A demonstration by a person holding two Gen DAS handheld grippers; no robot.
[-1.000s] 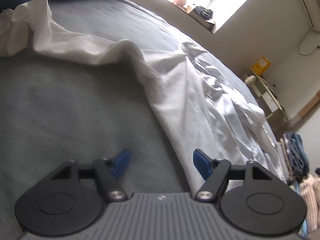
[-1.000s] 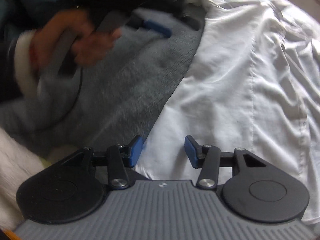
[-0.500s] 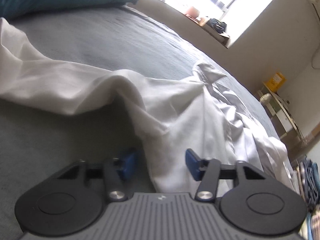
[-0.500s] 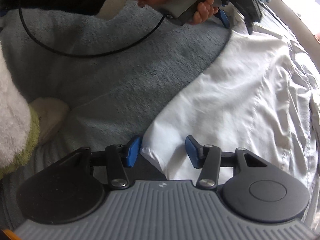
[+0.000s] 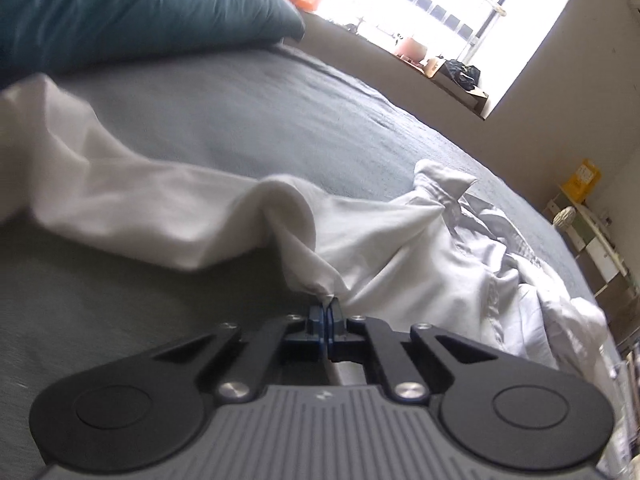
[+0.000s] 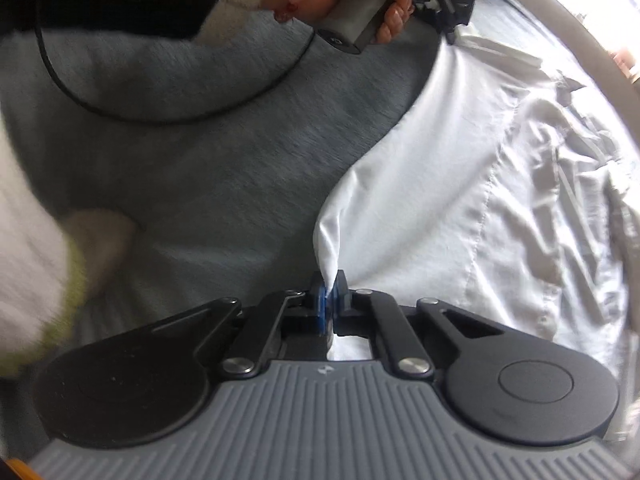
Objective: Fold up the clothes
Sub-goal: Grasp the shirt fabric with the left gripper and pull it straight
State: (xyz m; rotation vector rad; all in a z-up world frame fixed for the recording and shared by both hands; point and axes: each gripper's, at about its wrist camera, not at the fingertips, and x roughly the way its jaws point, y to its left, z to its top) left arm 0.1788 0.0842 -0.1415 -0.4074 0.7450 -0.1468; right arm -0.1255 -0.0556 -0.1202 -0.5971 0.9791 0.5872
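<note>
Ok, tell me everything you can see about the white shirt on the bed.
The white shirt is thin, woven-looking and heavily creased, lying spread across the grey bed cover. A collar sticks up at the far end, and one sleeve trails off to the side. Long seams run down its body. The left gripper and the right gripper have each just closed on its near edge, drawing the cloth up into small gathered peaks.

Grey bed, teal pillow, bright window.
</note>
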